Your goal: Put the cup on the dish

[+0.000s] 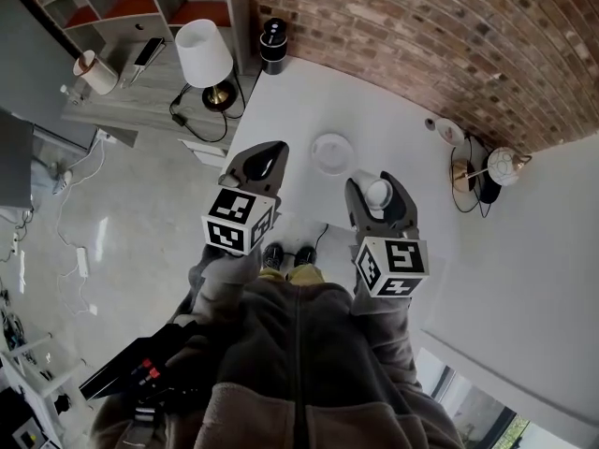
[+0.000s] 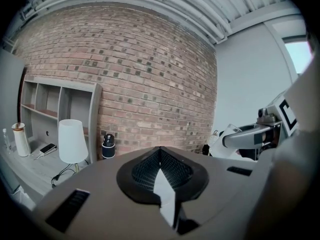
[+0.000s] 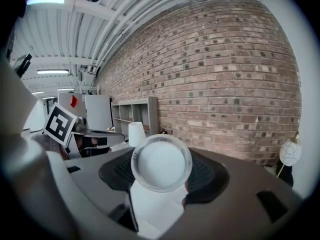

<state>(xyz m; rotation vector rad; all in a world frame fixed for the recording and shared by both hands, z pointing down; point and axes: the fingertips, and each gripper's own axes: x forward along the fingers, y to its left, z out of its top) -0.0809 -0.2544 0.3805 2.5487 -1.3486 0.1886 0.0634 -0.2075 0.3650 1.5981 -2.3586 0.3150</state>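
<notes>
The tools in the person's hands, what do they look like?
The left tool and the right tool are both grey, with curved jaws lined in black ribbed pads. Each carries a white cube printed with black square markers. The person wears a brownish-grey fleece with a zip down the front.

Cup (image 3: 161, 162) in right gripper (image 1: 378, 189): white, rim clear. Dish (image 1: 332, 152) just ahead of it: plain white, on white table (image 1: 393, 110). Left gripper (image 1: 270, 155) and right: grey bodies, black ribbed pads (image 3: 210, 176). 2 marker cubes (image 1: 240, 220): black squares on white. Wall (image 1: 393, 26) ahead: red-brown brick, pale mortar. Lamp (image 1: 204, 52) left of left gripper: white shade, brass base.
</notes>
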